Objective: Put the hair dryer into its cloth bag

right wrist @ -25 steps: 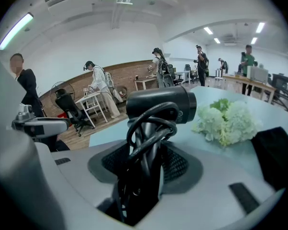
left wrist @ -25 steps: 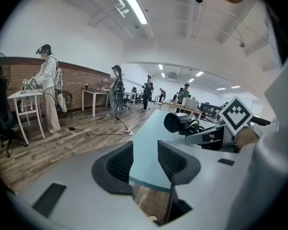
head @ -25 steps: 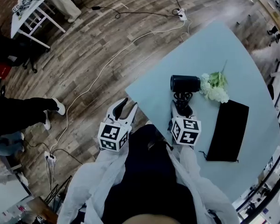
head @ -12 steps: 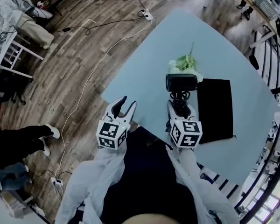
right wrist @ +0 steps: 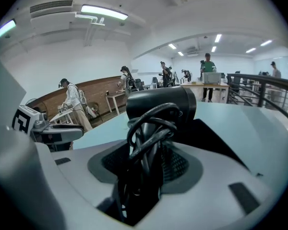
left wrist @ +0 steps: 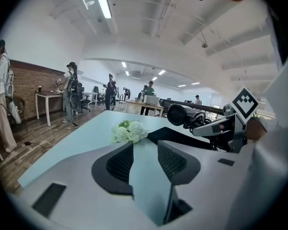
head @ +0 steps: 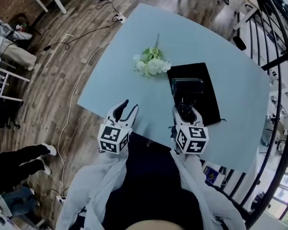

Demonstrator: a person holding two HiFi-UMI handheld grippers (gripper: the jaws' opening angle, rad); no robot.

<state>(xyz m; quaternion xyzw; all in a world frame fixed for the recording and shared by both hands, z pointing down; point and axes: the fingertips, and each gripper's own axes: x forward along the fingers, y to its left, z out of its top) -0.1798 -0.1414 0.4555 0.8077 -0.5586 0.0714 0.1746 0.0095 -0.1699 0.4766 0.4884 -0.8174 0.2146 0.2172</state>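
The black hair dryer point(head: 186, 87) hangs over the flat black cloth bag point(head: 201, 99), barrel pointing left in the head view. My right gripper point(head: 185, 110) is shut on its handle and on the cord coiled round it point(right wrist: 151, 128); the barrel point(right wrist: 162, 103) fills the right gripper view, with the bag point(right wrist: 221, 140) dark beneath. My left gripper point(head: 125, 111) stands open and empty over the table's near edge, left of the bag. In the left gripper view the open jaws point(left wrist: 146, 159) face the bag point(left wrist: 180, 135), and the dryer point(left wrist: 180, 114) shows at the right.
A bunch of white flowers point(head: 151, 64) lies on the light blue table point(head: 134, 37), left of the bag. A black railing point(head: 278, 56) runs along the right. Cables and a power strip point(head: 118, 17) lie on the wooden floor; people stand in the background.
The right gripper has carried the hair dryer from beside the flowers to above the black bag. The left gripper has come from off the table's edge to over its near side.
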